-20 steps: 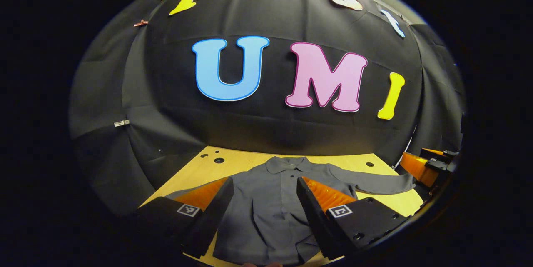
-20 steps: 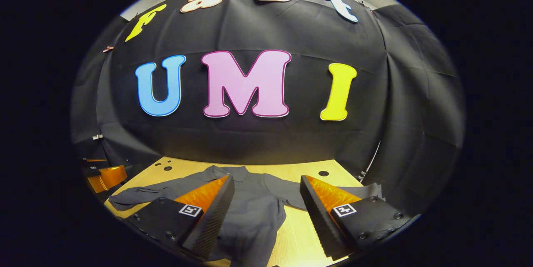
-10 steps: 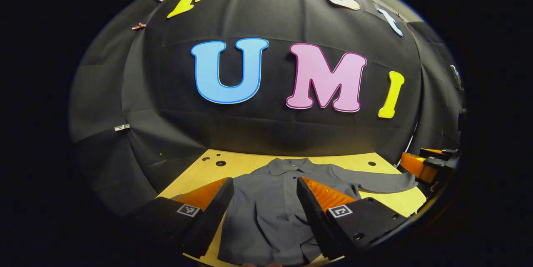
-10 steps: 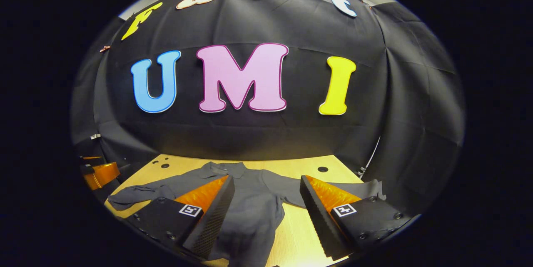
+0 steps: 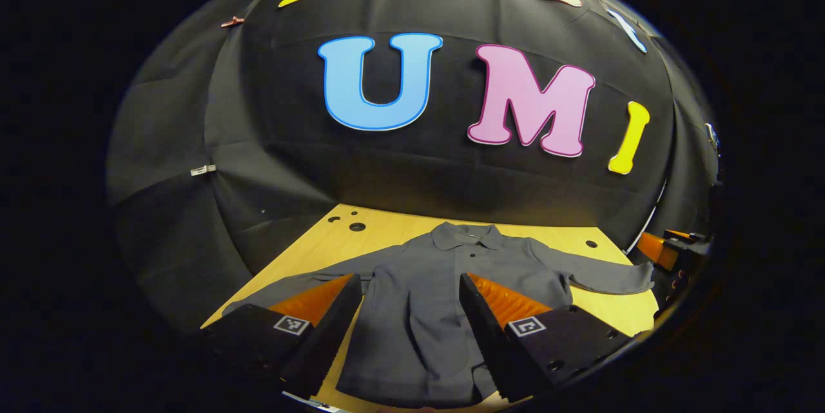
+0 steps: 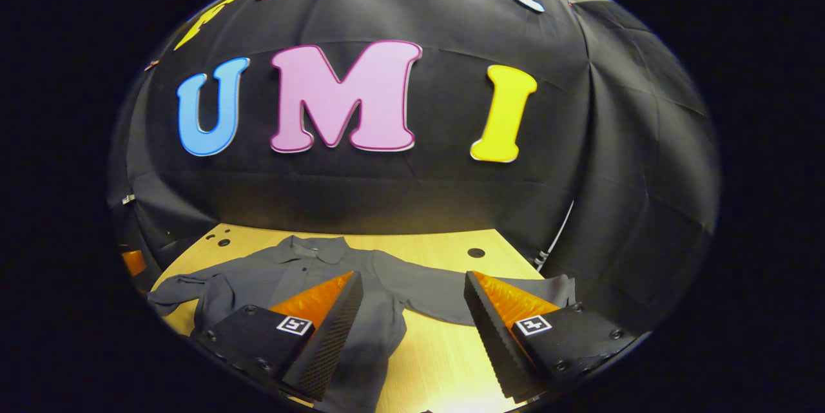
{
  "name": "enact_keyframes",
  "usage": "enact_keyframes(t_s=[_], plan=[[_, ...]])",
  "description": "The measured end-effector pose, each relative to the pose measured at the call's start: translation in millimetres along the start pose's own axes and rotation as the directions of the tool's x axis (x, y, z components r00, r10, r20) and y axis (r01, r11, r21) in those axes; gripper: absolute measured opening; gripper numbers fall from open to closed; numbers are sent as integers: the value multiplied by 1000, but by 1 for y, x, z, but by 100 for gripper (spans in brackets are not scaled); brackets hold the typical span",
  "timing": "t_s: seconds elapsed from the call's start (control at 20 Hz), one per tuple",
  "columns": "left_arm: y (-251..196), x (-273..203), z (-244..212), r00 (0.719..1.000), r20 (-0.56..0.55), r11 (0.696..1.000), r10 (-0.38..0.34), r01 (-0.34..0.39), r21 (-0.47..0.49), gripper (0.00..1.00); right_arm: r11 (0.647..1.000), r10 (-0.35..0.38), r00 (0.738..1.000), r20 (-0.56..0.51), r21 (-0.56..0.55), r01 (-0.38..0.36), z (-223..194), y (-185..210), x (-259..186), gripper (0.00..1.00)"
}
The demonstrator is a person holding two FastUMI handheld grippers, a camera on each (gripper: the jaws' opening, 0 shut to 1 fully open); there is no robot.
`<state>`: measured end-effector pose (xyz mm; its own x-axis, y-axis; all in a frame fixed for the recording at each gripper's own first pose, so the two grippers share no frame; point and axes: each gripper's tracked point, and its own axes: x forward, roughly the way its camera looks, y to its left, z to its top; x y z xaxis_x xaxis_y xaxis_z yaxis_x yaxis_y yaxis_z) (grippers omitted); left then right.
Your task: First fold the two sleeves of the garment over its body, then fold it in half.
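A grey long-sleeved shirt (image 5: pixel 419 310) lies flat on the wooden table (image 5: pixel 387 236), collar (image 5: pixel 465 234) at the far side and both sleeves spread out. My left gripper (image 5: pixel 409 279) hovers open above the shirt's body, holding nothing. In the left gripper view one sleeve (image 5: pixel 612 278) runs right and the other (image 5: pixel 290 285) runs left behind a finger. My right gripper (image 6: pixel 412 276) is open above the shirt's right side, where that sleeve (image 6: pixel 451 294) ends near the table's edge. Each gripper also appears at the rim of the other's view: right gripper (image 5: pixel 670 249), left gripper (image 6: pixel 134 261).
The table (image 6: pixel 438 348) has round holes near its far corners (image 5: pixel 356 227) (image 6: pixel 476 252). Black cloth walls close in the far side and both flanks. A white cable (image 6: pixel 554 239) hangs at the right wall.
Both views have tipped downward, so more of the table and shirt shows. The left view swung a little left, the right view a little right. The shirt has not moved.
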<state>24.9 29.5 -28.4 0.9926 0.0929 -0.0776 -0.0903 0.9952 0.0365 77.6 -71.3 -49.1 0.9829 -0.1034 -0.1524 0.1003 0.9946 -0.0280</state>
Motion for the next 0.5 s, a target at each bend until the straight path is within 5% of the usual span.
enact_keyframes(t_s=[0.5], plan=[[6, 8, -19, 992, -89, 995, 93, -95, -18, 96, 974, -203, 969, -143, 71, 215, -29, -126, 66, 98]])
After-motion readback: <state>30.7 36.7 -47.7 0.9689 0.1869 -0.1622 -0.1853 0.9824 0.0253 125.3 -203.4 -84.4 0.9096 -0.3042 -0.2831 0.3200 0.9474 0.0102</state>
